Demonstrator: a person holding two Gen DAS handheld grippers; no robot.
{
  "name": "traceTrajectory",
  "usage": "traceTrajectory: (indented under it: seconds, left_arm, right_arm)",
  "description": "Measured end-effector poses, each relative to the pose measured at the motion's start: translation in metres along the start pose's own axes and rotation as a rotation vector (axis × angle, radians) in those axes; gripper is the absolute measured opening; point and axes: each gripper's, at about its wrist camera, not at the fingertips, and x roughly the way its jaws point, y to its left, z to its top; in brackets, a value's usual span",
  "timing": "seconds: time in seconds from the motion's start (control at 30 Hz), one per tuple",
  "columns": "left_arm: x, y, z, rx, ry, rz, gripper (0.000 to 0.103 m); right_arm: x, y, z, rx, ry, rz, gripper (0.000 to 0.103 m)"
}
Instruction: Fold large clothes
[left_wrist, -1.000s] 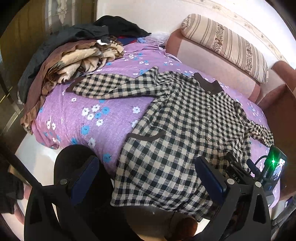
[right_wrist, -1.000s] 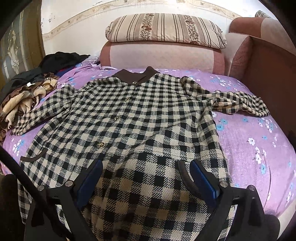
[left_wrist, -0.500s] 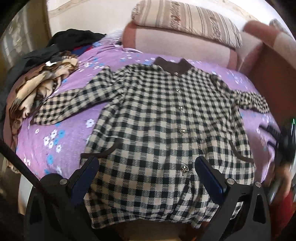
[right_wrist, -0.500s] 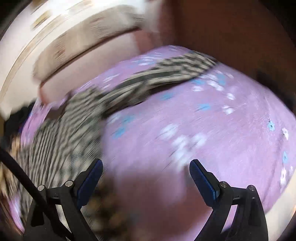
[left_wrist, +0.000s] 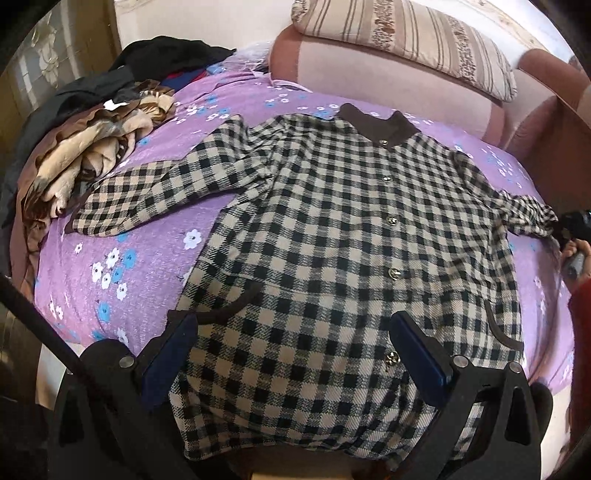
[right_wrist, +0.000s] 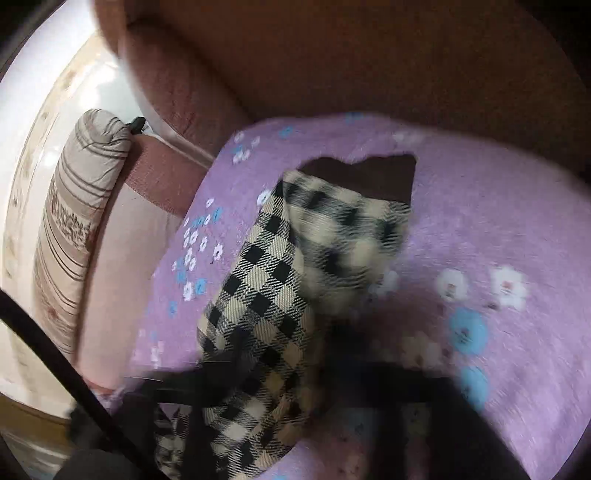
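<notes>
A black-and-beige checked coat (left_wrist: 332, 240) with a brown collar lies spread flat, buttons up, on the purple flowered sheet (left_wrist: 147, 258). My left gripper (left_wrist: 295, 354) is open and empty, hovering over the coat's hem. In the right wrist view the coat's right sleeve (right_wrist: 280, 295) with its brown cuff (right_wrist: 369, 177) fills the middle. My right gripper (right_wrist: 314, 387) is a dark motion blur low over the sleeve; its jaws cannot be made out. It shows in the left wrist view (left_wrist: 574, 229) at the sleeve's end.
A pile of brown, beige and black clothes (left_wrist: 92, 147) lies at the bed's left. A striped pillow (left_wrist: 406, 40) sits on the pink headboard (left_wrist: 369, 81). A brown side panel (right_wrist: 369, 55) borders the bed on the right.
My right gripper has swung right and down onto the right sleeve, which has lifted and bunched. My left gripper has moved in over the coat's hem.
</notes>
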Motion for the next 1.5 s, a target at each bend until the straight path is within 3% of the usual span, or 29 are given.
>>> traceTrajectory:
  seconds: [0.1,0.37,0.53,0.67,0.87,1.1,1.2,1.3,1.4,1.5]
  left_arm:
    - [0.003,0.004,0.003,0.001,0.007,0.006,0.103]
    - [0.017,0.024,0.000,-0.063,0.026,-0.023,0.103]
    - [0.014,0.036,-0.004,-0.082,-0.005,-0.039,0.103]
    - [0.014,0.053,-0.004,-0.119,-0.023,-0.046,0.103]
    - [0.013,0.088,-0.004,-0.204,-0.049,-0.047,0.103]
    - [0.018,0.139,-0.008,-0.306,-0.068,-0.021,0.103]
    - [0.021,0.154,-0.008,-0.342,-0.068,-0.017,0.103]
    - [0.022,0.161,-0.002,-0.350,-0.077,-0.018,0.103]
    - [0.023,0.154,0.013,-0.316,-0.103,-0.031,0.103]
    - [0.031,0.133,0.039,-0.257,-0.114,-0.082,0.103]
  right_arm:
    - [-0.027,-0.004,0.018,0.001,-0.066,0.039,0.006]
    - [-0.077,-0.015,0.023,-0.029,-0.143,-0.038,0.005]
    - [-0.096,0.025,0.004,-0.148,-0.167,-0.033,0.005]
    - [-0.102,0.096,-0.035,-0.326,-0.147,0.019,0.005]
    - [-0.072,0.203,-0.135,-0.561,0.003,0.132,0.005]
    - [0.007,0.282,-0.308,-0.846,0.255,0.169,0.005]
    - [0.034,0.292,-0.370,-0.956,0.338,0.161,0.005]
    - [0.059,0.286,-0.427,-1.025,0.536,0.198,0.006]
    - [0.065,0.268,-0.454,-1.033,0.660,0.223,0.009]
    - [0.045,0.242,-0.451,-1.026,0.688,0.256,0.016]
